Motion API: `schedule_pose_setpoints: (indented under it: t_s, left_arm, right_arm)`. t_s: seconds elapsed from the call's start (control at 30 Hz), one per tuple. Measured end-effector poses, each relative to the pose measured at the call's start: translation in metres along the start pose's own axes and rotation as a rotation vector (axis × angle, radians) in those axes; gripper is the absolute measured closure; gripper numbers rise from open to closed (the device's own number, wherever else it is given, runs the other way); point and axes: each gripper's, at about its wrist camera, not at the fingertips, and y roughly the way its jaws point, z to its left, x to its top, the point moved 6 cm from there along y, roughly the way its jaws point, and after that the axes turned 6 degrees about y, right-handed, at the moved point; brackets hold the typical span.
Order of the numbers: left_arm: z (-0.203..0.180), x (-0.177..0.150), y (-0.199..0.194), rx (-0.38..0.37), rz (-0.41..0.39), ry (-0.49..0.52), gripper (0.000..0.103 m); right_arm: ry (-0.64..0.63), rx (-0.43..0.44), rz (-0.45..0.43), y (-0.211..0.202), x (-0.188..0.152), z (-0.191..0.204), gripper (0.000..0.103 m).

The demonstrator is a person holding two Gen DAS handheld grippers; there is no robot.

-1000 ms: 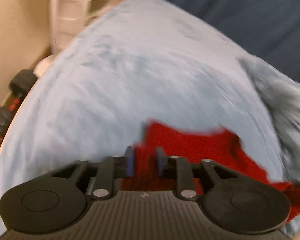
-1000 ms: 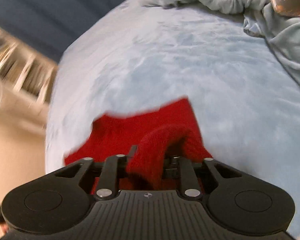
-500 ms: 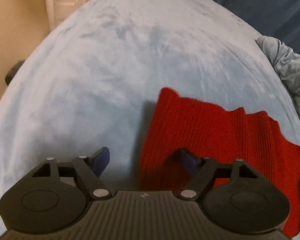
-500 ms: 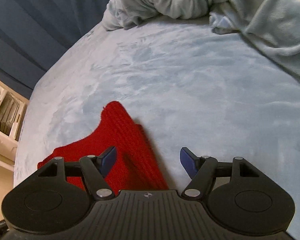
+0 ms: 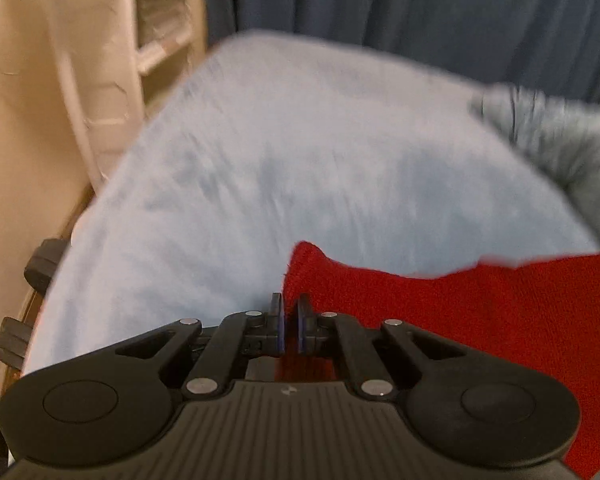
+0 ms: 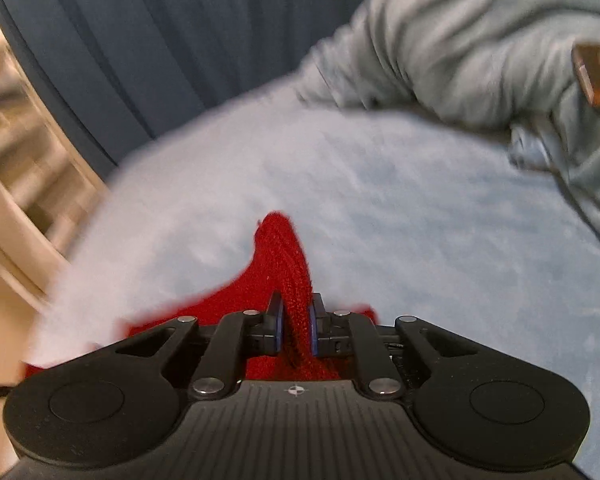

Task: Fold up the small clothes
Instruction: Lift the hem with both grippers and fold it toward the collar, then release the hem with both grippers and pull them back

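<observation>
Red knit cloth [image 5: 480, 320] lies on the pale blue bed cover [image 5: 300, 168], and we grip it at two places. With the left gripper [image 5: 290, 320] we pinch one corner of it: the jaws stand almost together, with a thin layer of the knit between them, and the corner's tip rises just above the fingertips. From there the cloth spreads away to the right, flat over the cover toward the near right edge of the bed. With the right gripper [image 6: 296, 320] we clamp a thicker bunched fold of the same red knit cloth [image 6: 284, 264], which stands up between the jaws as a narrow ridge ending in a point ahead of the fingertips; the rest of it fans out low to the left, behind the gripper body. A rumpled grey-green blanket [image 6: 480, 40] is heaped at the far right edge of the bed. Dark blue curtains [image 5: 420, 4] hang beyond the bed's far edge. Both views are smeared by motion blur.
</observation>
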Motion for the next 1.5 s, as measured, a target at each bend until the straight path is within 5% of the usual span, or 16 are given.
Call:
schedule_pose_setpoints:
  t_s: [0.13, 0.23, 0.4, 0.43, 0.5, 0.57, 0.7, 0.77, 0.87, 1.0, 1.1, 1.27, 1.37, 1.5]
  left_arm:
    - [0.02, -0.006, 0.029, 0.073, 0.069, -0.023, 0.097]
    - [0.007, -0.021, 0.072, 0.12, 0.166, 0.034, 0.097]
    - [-0.009, -0.029, 0.095, 0.144, 0.197, 0.081, 0.092]
    - [-0.01, -0.03, 0.092, 0.152, 0.183, 0.092, 0.088]
    - [-0.007, -0.029, 0.08, 0.197, 0.154, 0.112, 0.047]
    - [-0.002, -0.032, 0.059, 0.228, 0.114, 0.112, 0.034]
    - [-0.012, -0.056, -0.001, 0.184, 0.077, 0.103, 0.023]
    - [-0.027, -0.08, -0.031, 0.158, 0.069, 0.114, 0.017]
    - [-0.046, -0.116, -0.046, 0.111, 0.086, 0.117, 0.012]
    - [-0.052, -0.165, -0.03, 0.24, 0.156, 0.238, 0.004]
    - [-0.055, -0.159, -0.054, 0.251, 0.119, 0.285, 0.004]
    - [-0.059, -0.143, -0.138, 0.274, 0.036, 0.227, 0.0]
    - [-0.078, -0.142, -0.194, 0.207, 0.006, 0.172, 0.0]
    - [-0.105, -0.157, -0.245, 0.116, -0.001, 0.129, 0.0]
  right_arm:
    - [0.116, 0.031, -0.064, -0.025, 0.026, -0.012, 0.091]
    - [0.161, -0.092, 0.045, 0.024, 0.01, -0.039, 0.091]
    - [0.066, -0.292, 0.162, 0.078, -0.03, -0.067, 0.09]
    - [0.057, -0.295, 0.152, 0.078, -0.032, -0.065, 0.088]
    - [0.074, -0.307, 0.144, 0.077, -0.03, -0.062, 0.079]
    - [0.055, -0.351, 0.13, 0.064, -0.024, -0.061, 0.057]
    - [-0.102, -0.399, 0.034, 0.005, -0.033, -0.034, 0.054]
    - [-0.137, -0.289, 0.031, -0.027, -0.055, -0.016, 0.06]
    - [-0.199, -0.147, 0.154, -0.049, -0.107, -0.002, 0.078]
    - [-0.257, -0.256, 0.267, -0.043, -0.158, -0.031, 0.08]
    - [-0.171, -0.284, 0.267, -0.059, -0.151, -0.041, 0.082]
    - [-0.168, -0.265, 0.219, -0.119, -0.122, -0.019, 0.051]
    - [-0.178, -0.226, 0.155, -0.173, -0.108, 0.004, 0.03]
    - [-0.225, -0.15, 0.037, -0.247, -0.108, 0.036, 0.021]
